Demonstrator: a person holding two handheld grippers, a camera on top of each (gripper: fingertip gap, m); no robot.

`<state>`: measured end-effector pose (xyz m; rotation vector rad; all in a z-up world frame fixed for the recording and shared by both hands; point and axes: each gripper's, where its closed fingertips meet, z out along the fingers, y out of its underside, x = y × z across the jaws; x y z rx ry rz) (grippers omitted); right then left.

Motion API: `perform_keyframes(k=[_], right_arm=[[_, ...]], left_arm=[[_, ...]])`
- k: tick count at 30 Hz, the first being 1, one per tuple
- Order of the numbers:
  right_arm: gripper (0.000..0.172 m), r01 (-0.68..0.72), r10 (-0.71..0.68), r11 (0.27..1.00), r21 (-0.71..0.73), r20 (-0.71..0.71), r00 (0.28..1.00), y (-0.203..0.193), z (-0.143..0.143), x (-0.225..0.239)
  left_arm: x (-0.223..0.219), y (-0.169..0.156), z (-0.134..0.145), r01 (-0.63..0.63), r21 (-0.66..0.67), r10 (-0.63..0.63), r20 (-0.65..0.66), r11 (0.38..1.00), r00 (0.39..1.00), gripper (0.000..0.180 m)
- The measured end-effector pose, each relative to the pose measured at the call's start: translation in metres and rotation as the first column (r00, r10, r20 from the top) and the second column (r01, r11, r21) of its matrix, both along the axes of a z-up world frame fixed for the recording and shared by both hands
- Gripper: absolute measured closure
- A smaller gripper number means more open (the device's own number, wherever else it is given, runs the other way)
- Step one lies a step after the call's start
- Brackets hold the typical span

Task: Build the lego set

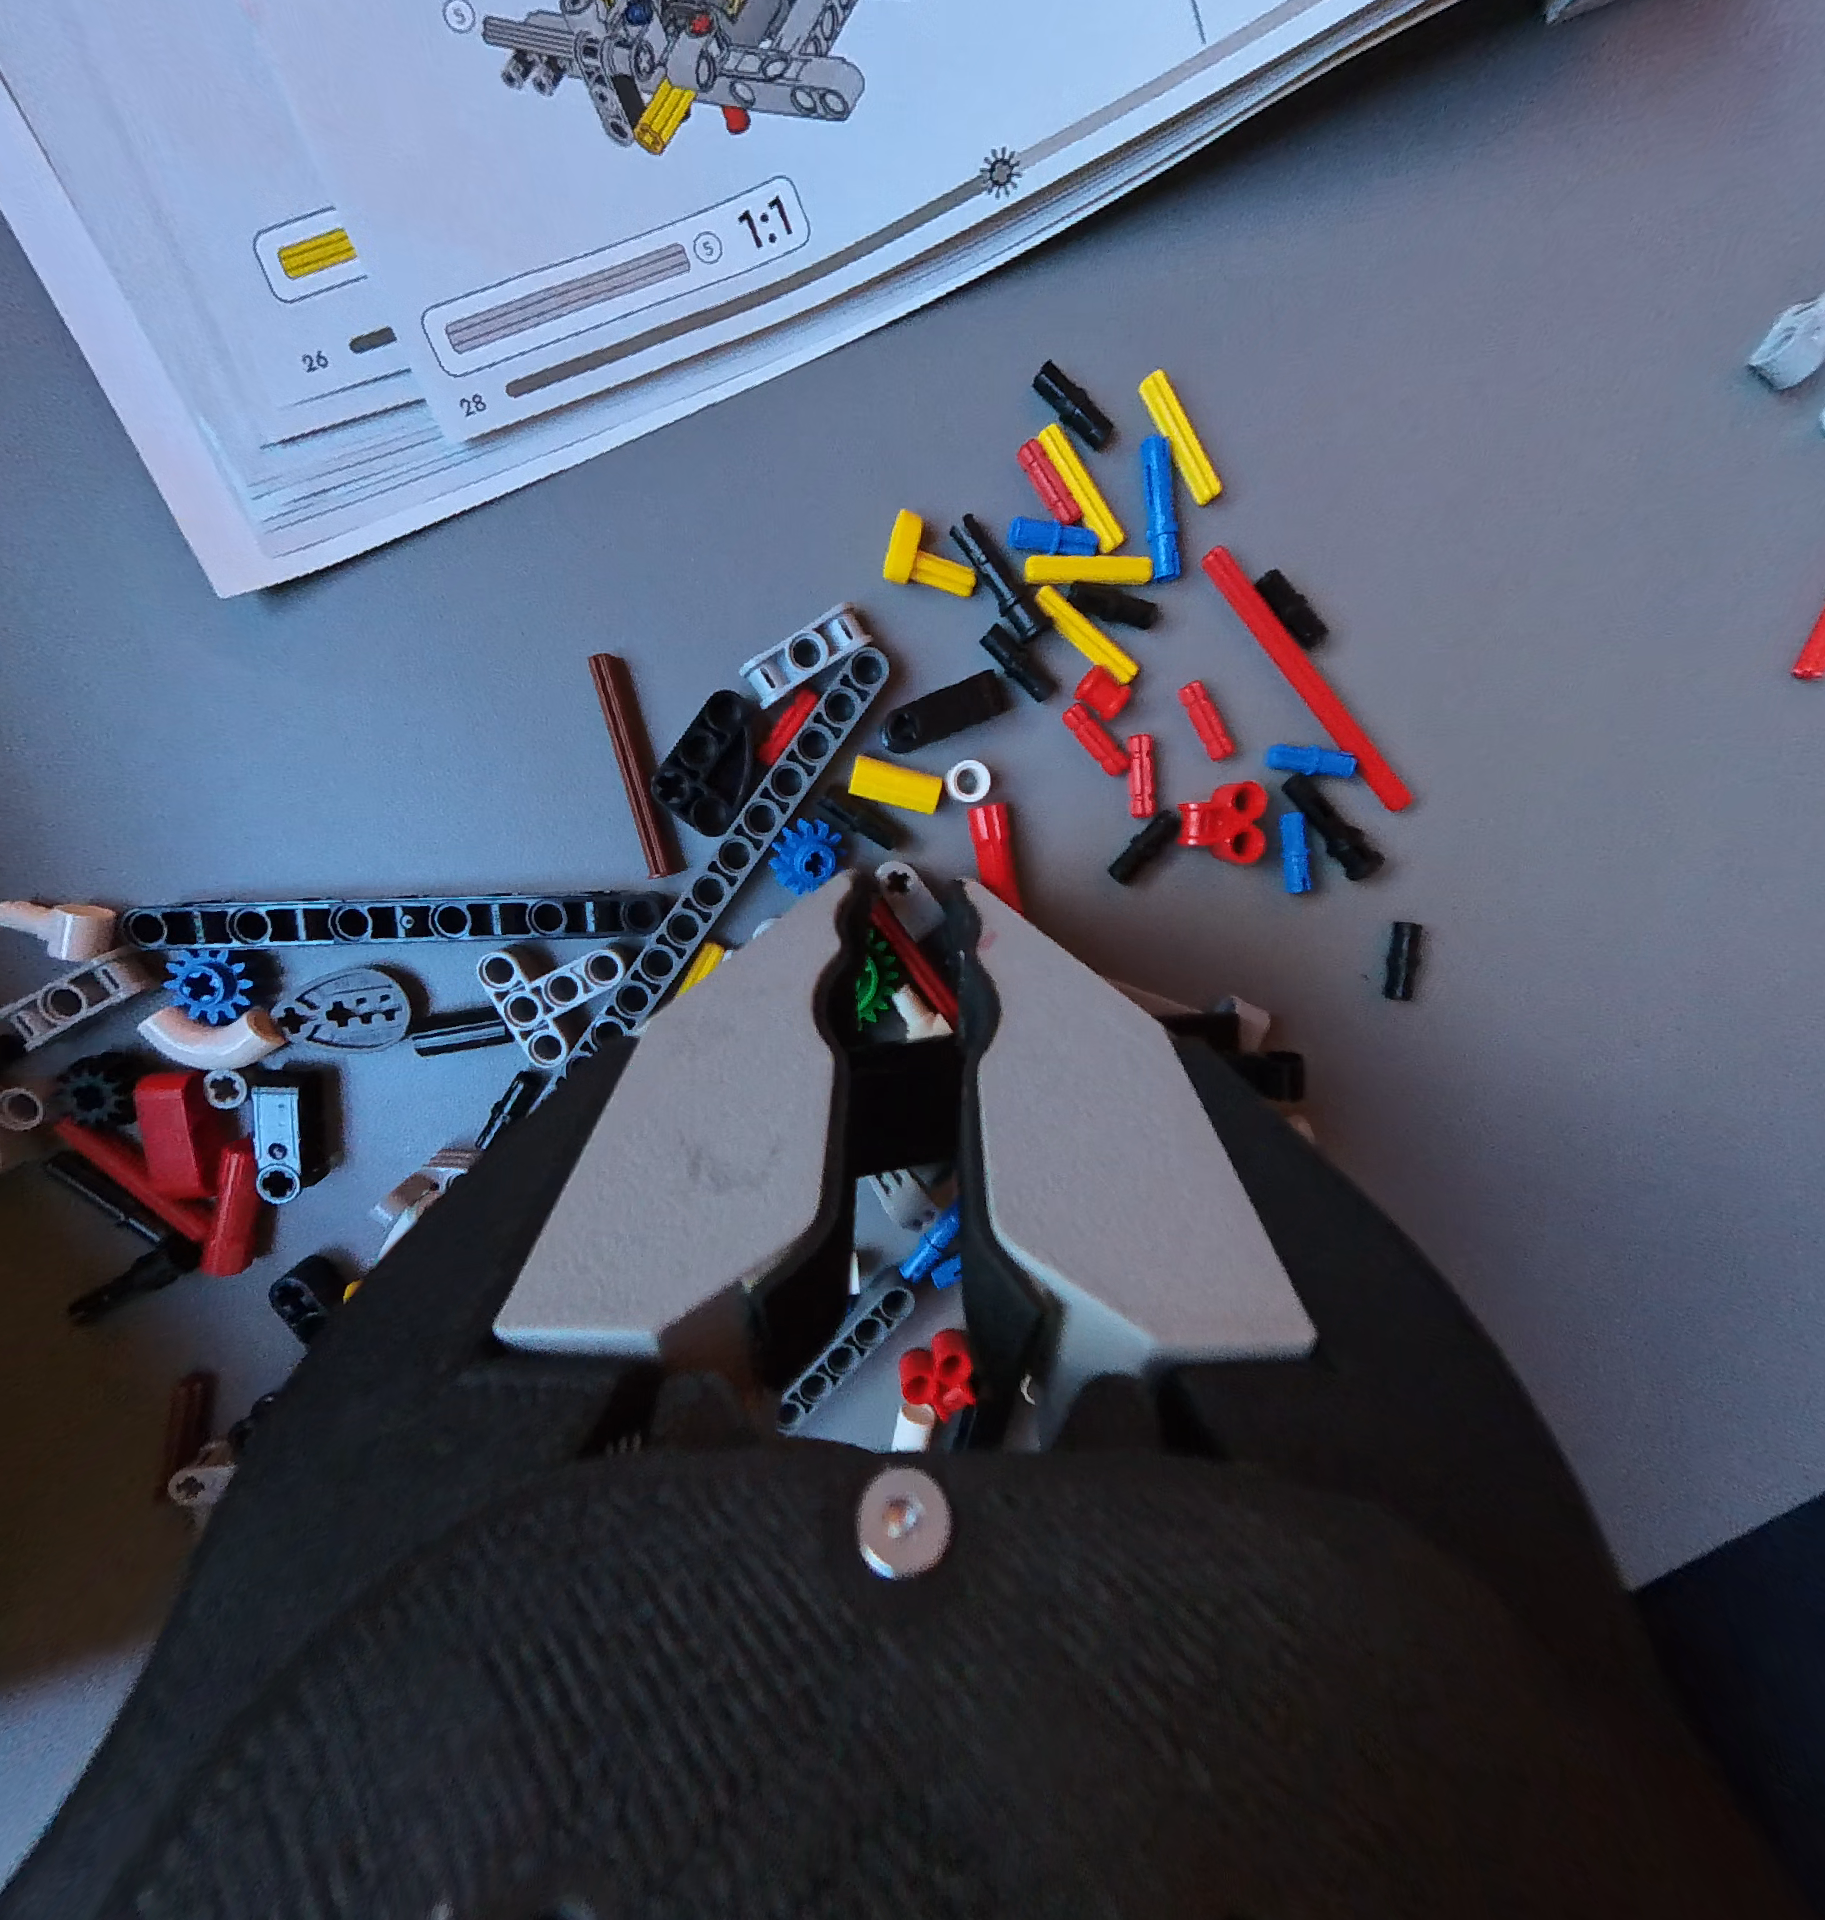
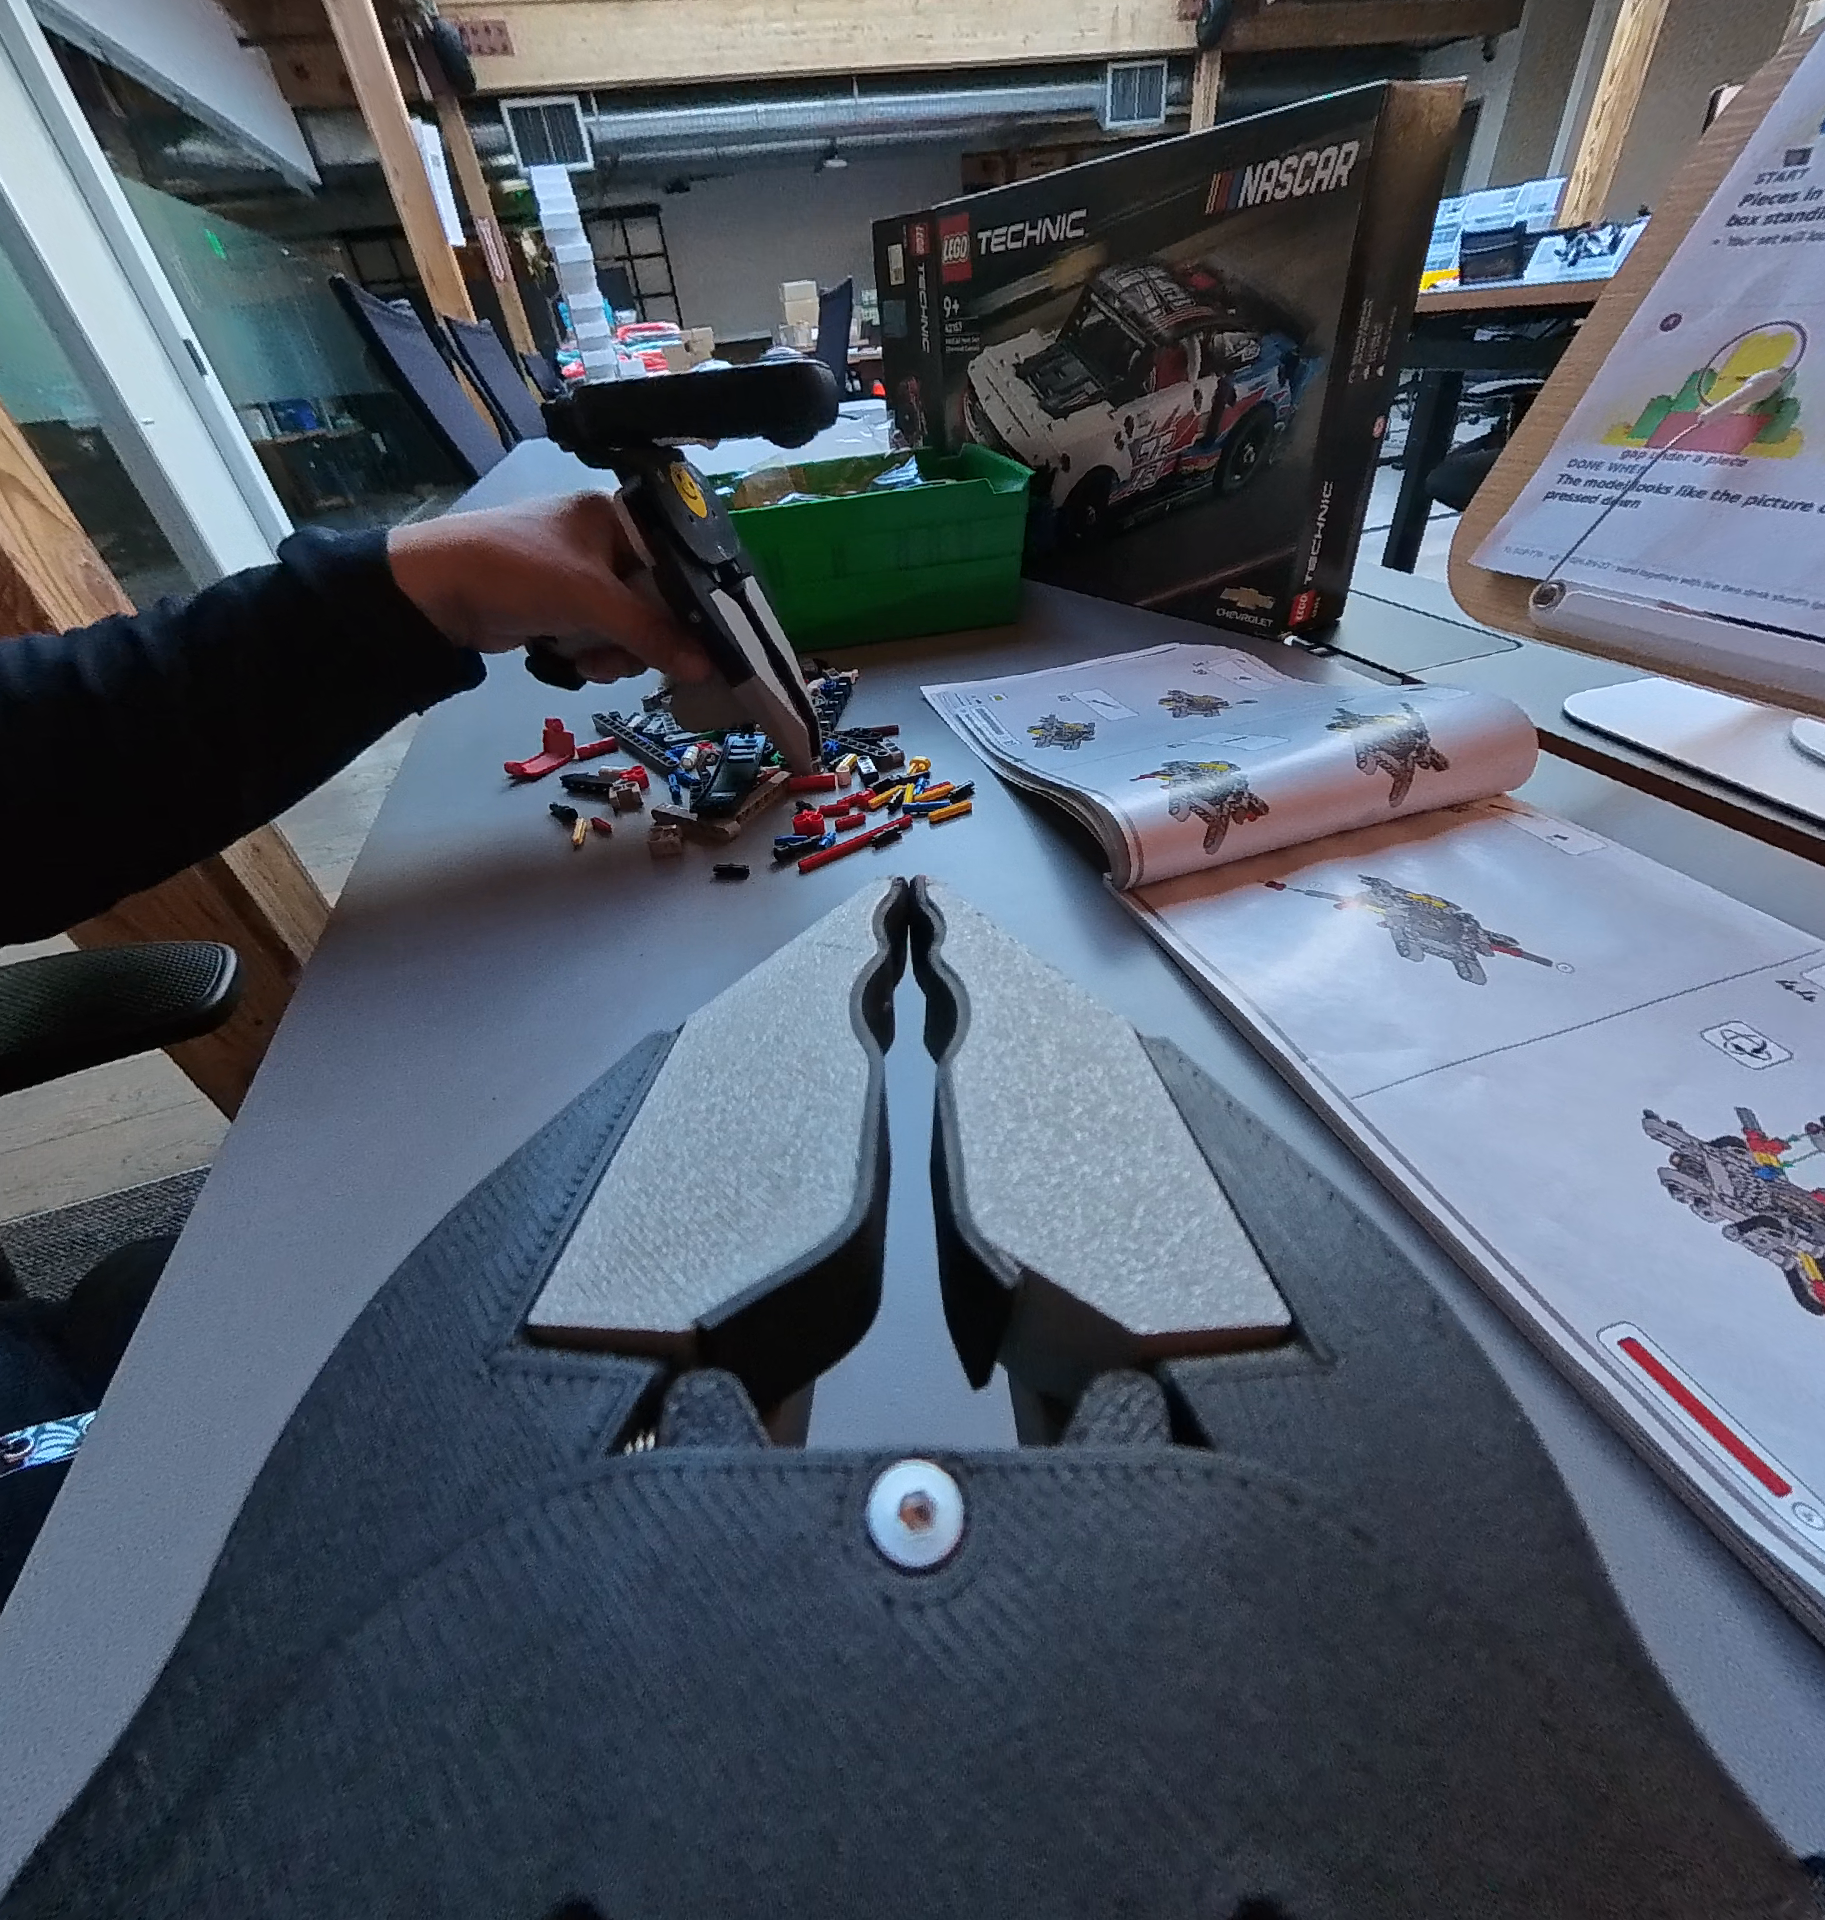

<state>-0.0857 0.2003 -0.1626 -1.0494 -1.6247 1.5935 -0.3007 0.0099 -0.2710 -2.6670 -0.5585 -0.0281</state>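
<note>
- Two grippers are in view over a grey table (image 2: 472,987), with a pile (image 2: 742,769) of small building pieces as the landmark.
- The left gripper (image 1: 908,888), held in a hand (image 2: 534,582), points down into the pile's near edge.
- Its jaws stand slightly apart. A light grey connector (image 1: 903,891) lies between the tips, with a red axle (image 1: 913,961) and a green gear (image 1: 872,982) showing through the slot behind it. No pad visibly presses on any of them.
- A blue gear (image 1: 806,854) lies just left of those tips.
- The right gripper (image 2: 908,883) hovers on the near side of the pile, well apart from it, with its tips touching and nothing between them.
- An open booklet (image 2: 1407,935) lies right of the pile.
- A green bin (image 2: 887,551) sits behind the pile, and a boxed set (image 2: 1147,395) stands behind and to the right.
</note>
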Motion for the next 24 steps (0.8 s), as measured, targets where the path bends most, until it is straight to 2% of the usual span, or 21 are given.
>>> perform_keyframes(k=[6, 15, 17, 20, 24], right_arm=[[0.172, -0.002, 0.002, 1.0, 0.0, 0.002, 1.0, 0.0, -0.001, 0.0], [0.172, -0.003, 0.003, 1.0, 0.001, 0.002, 1.0, -0.001, -0.001, 0.0], [0.172, -0.003, 0.003, 1.0, 0.004, -0.002, 1.0, -0.002, 0.0, 0.0], [0.172, -0.013, 0.013, 1.0, 0.004, 0.002, 1.0, -0.004, 0.0, 0.0], [0.172, -0.017, 0.017, 1.0, 0.017, 0.006, 1.0, -0.006, -0.002, 0.0]], left_arm=[[0.0, -0.001, 0.004, 0.027, -0.02, -0.028, -0.036, 0.999, 0.999, 0.175], [0.002, 0.007, 0.026, 0.027, 0.041, -0.025, -0.051, 0.999, 0.998, 0.175], [0.011, 0.02, 0.037, 0.058, 0.08, -0.054, -0.051, 0.995, 0.997, 0.175], [0.038, 0.055, 0.05, 0.166, 0.137, -0.162, -0.041, 0.976, 0.986, 0.175], [0.078, 0.108, 0.046, 0.32, 0.153, -0.321, -0.018, 0.935, 0.947, 0.175]])
